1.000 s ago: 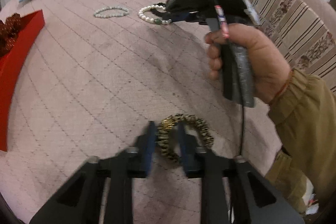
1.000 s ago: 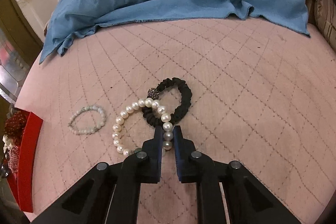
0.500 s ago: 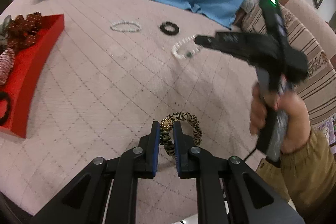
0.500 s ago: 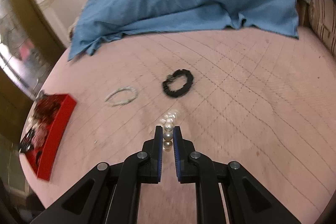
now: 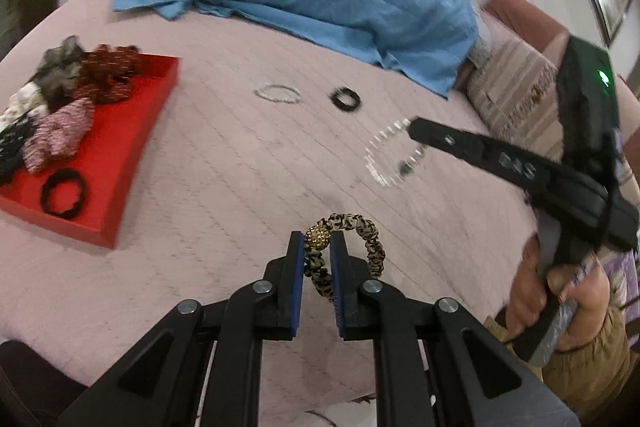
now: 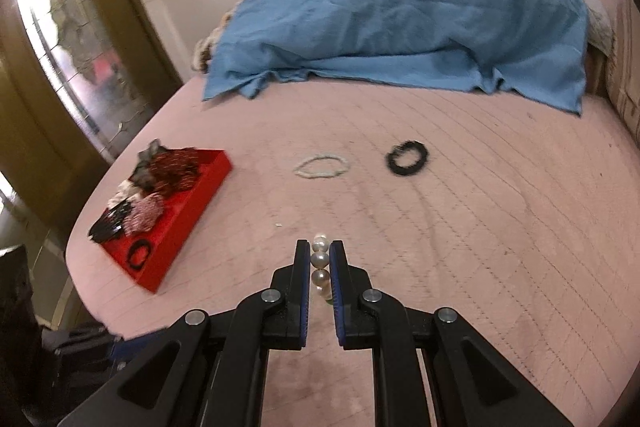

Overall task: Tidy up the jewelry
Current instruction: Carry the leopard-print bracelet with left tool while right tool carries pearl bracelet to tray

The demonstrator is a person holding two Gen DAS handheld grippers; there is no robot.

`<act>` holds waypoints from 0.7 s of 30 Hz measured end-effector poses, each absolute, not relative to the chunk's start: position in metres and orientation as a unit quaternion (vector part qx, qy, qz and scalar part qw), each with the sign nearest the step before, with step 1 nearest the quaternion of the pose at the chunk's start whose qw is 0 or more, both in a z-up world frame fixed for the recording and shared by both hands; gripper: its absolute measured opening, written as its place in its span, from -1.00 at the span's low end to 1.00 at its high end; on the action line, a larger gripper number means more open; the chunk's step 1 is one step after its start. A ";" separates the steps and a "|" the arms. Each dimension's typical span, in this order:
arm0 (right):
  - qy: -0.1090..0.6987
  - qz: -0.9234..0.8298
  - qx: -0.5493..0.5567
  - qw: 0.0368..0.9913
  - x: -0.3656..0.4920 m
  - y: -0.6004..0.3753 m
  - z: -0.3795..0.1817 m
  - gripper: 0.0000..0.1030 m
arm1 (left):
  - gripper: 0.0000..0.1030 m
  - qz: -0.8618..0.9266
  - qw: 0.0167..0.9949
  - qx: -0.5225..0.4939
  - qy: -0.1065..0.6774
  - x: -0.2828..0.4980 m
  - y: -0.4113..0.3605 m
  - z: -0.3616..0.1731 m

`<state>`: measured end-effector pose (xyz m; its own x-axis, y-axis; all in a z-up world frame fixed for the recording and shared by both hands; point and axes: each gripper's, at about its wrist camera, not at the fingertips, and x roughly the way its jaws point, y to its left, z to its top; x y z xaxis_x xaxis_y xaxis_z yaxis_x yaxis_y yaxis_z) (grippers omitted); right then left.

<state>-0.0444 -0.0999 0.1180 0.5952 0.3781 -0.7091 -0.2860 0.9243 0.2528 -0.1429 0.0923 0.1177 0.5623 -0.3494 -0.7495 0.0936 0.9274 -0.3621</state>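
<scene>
The left gripper (image 5: 316, 251) pinches a spotted scrunchie (image 5: 360, 239) low in the middle of its view. The right gripper (image 6: 320, 259) pinches a pearl bracelet (image 6: 320, 267), lifted off the pink bed (image 6: 480, 227). A pale bracelet (image 6: 321, 166) and a black scrunchie (image 6: 408, 157) lie side by side farther up. A red tray (image 6: 192, 203) of hair ties sits at the left. A blue sheet (image 6: 400, 7) lies at the top.
</scene>
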 end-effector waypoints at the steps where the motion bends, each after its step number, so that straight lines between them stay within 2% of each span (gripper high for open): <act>1: 0.409 0.190 0.054 0.891 -0.046 -0.096 0.121 -0.80 | -0.76 -0.120 0.874 -0.149 0.447 -0.144 0.100 0.119; 13: 0.415 0.247 -0.004 0.876 -0.048 -0.017 0.139 -0.79 | -0.76 -0.005 0.876 -0.249 0.413 -0.146 0.221 0.116; 21: 0.416 0.289 -0.032 0.862 -0.028 0.054 0.148 -0.79 | -0.76 0.021 0.870 -0.285 0.402 -0.125 0.262 0.104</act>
